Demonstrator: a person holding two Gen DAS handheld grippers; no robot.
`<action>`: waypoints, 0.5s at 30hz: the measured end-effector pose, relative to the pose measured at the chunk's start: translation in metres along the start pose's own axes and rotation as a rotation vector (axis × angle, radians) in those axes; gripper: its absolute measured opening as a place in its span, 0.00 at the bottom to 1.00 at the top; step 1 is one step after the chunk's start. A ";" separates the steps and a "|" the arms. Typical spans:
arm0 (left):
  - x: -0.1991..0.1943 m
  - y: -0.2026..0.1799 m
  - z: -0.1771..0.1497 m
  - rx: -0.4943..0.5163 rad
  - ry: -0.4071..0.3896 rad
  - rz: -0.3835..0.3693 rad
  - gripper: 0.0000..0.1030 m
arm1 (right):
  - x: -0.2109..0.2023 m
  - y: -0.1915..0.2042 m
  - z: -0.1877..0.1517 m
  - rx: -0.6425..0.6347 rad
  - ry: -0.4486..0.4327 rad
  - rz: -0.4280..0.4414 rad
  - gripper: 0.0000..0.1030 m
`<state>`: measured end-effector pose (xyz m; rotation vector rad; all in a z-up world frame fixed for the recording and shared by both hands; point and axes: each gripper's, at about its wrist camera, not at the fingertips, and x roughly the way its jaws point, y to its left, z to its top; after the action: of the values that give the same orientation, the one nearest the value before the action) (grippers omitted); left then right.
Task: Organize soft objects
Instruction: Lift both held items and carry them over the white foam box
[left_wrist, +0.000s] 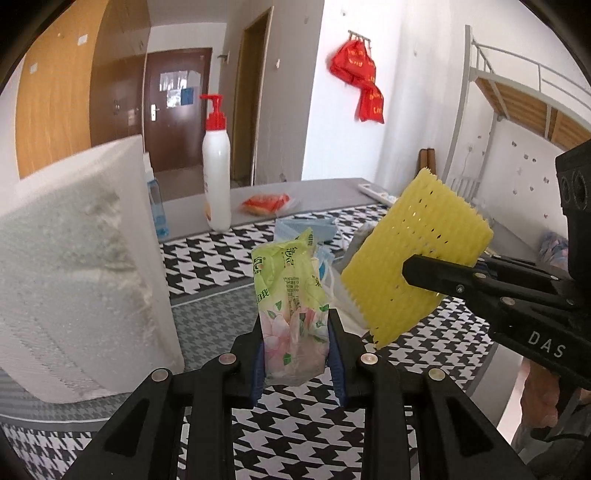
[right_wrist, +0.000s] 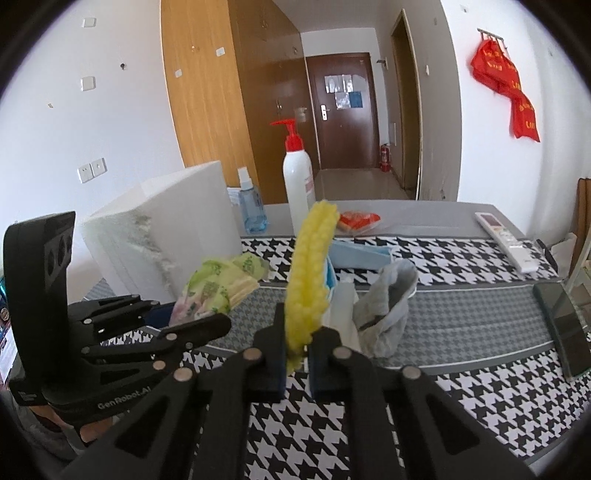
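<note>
Upright green tissue pack (left_wrist: 291, 314), yellow foam sheet (left_wrist: 413, 258)

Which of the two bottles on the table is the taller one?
The white pump bottle with the red top; the blue spray bottle beside it is much shorter.

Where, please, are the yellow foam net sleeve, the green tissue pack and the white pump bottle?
yellow foam net sleeve (left_wrist: 417, 254), left wrist view, middle of its broad face
green tissue pack (left_wrist: 291, 310), left wrist view, middle of the wrapper
white pump bottle (right_wrist: 297, 184), right wrist view, bottle body
</note>
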<state>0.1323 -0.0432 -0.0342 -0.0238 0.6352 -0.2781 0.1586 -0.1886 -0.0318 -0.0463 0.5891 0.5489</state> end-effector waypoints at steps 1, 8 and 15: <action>-0.002 -0.001 0.000 0.002 -0.004 0.002 0.29 | -0.002 0.001 0.000 -0.002 -0.003 0.001 0.11; -0.016 -0.003 0.007 0.010 -0.041 0.006 0.29 | -0.012 0.006 0.006 -0.015 -0.029 -0.005 0.11; -0.025 -0.005 0.016 0.015 -0.064 0.006 0.29 | -0.019 0.009 0.013 -0.021 -0.051 -0.017 0.11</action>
<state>0.1215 -0.0429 -0.0064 -0.0158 0.5696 -0.2753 0.1479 -0.1879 -0.0094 -0.0574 0.5328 0.5386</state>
